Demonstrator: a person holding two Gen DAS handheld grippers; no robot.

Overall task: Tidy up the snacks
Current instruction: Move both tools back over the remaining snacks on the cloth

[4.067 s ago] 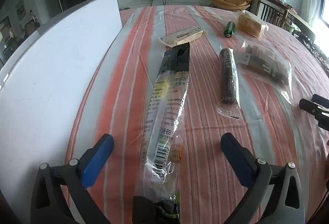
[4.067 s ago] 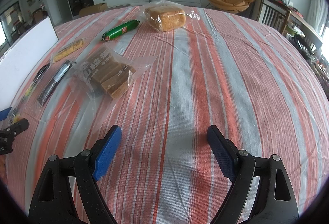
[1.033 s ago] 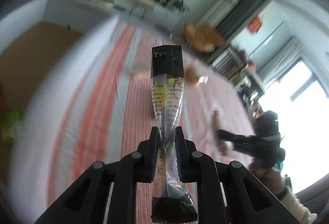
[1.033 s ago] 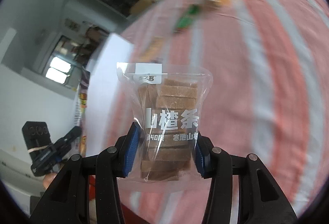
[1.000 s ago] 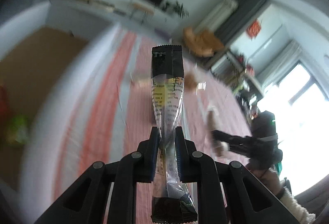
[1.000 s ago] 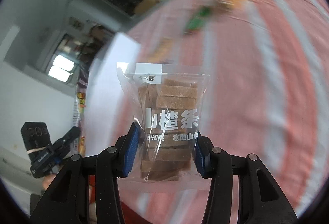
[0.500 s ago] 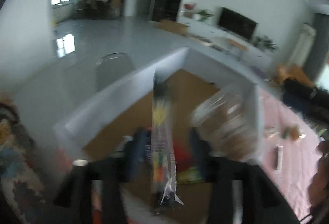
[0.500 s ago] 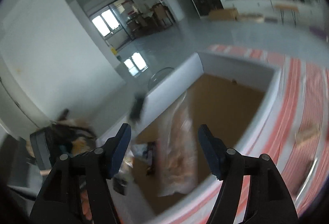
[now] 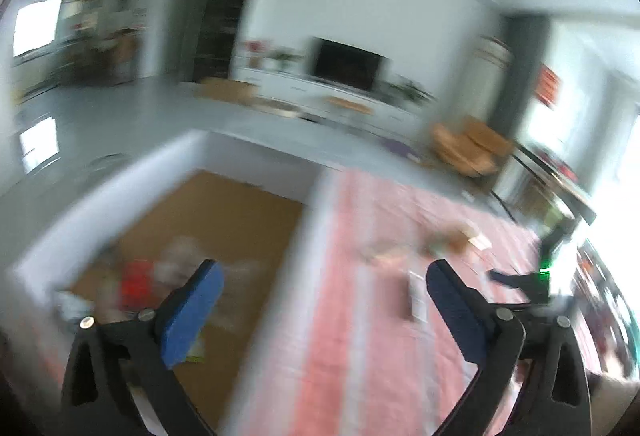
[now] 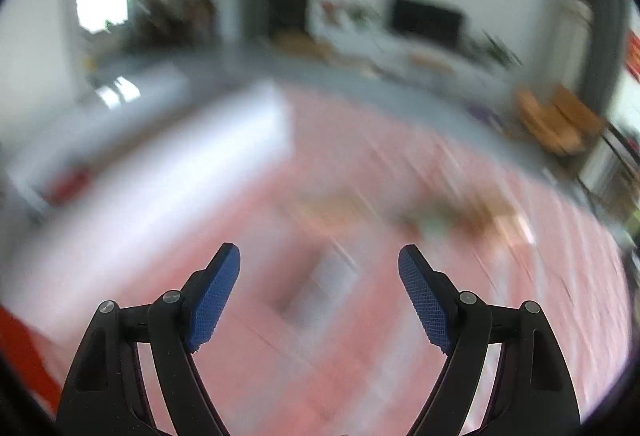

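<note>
Snacks in box: blurred packets, one red (image 9: 136,282), lie on the brown floor of the box (image 9: 256,160) at its near left; their number and kind are too smeared to tell.
Snacks on bench: a few blurred items (image 9: 452,240) lie on the striped bench (image 9: 360,356) right of the box, toward its far end; a pale wrapped one (image 9: 416,294) lies nearer.
Left gripper (image 9: 322,286): jaws opening wide, nothing between them; it hangs above the box's right wall.
Right gripper (image 10: 319,278): jaws opening, nothing between them; it points down at the bench, the box to its left.
Done: some snacks appear to be already in the box.
Left: by my reading, the bench items are yet to be boxed, so the task looks partway through.
</note>
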